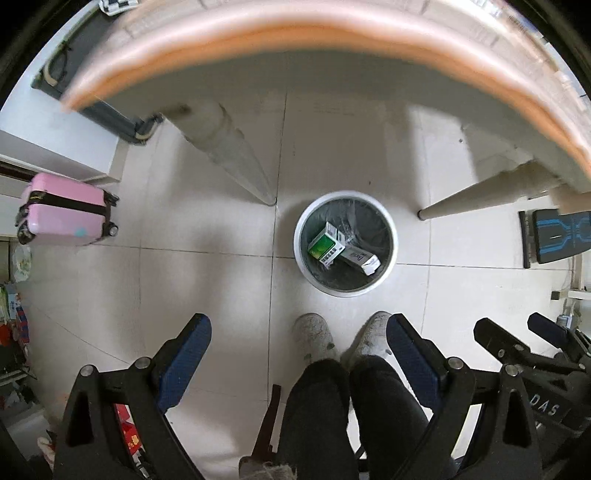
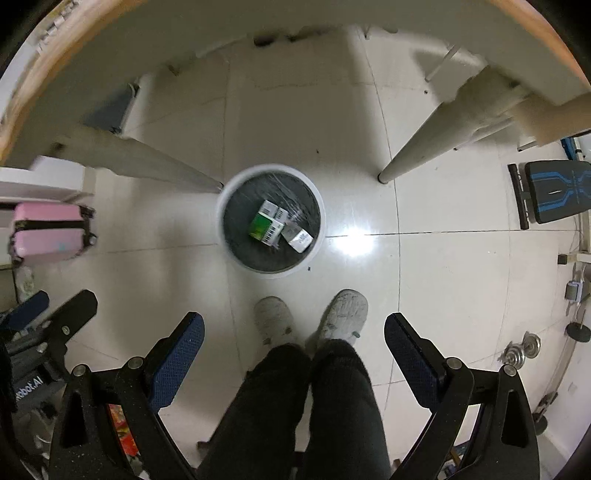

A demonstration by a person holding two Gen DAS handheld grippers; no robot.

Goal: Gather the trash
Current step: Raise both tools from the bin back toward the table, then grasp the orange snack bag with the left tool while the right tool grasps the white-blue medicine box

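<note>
A white round bin [image 1: 391, 236] [image 2: 221, 229] with a dark liner stands on the tiled floor under the table. Inside it lie a green-and-white carton [image 1: 325, 245] [image 2: 264, 225] and a white box [image 1: 362, 258] [image 2: 297, 238]. My left gripper [image 1: 299, 332] hangs open high above the floor, nothing between its blue-padded fingers. My right gripper [image 2: 293, 330] is also open and empty; it shows at the right edge of the left wrist view [image 1: 517, 332]. The left gripper appears at the left edge of the right wrist view [image 2: 55, 306].
A wooden table edge [image 1: 295, 33] arches overhead, its pale legs [image 1: 236, 162] [image 2: 424, 147] flanking the bin. The person's grey shoes [image 1: 314, 336] [image 2: 347, 314] and dark trousers stand just before it. A pink suitcase [image 1: 66, 214] lies left, a black-blue bench [image 2: 554, 188] right.
</note>
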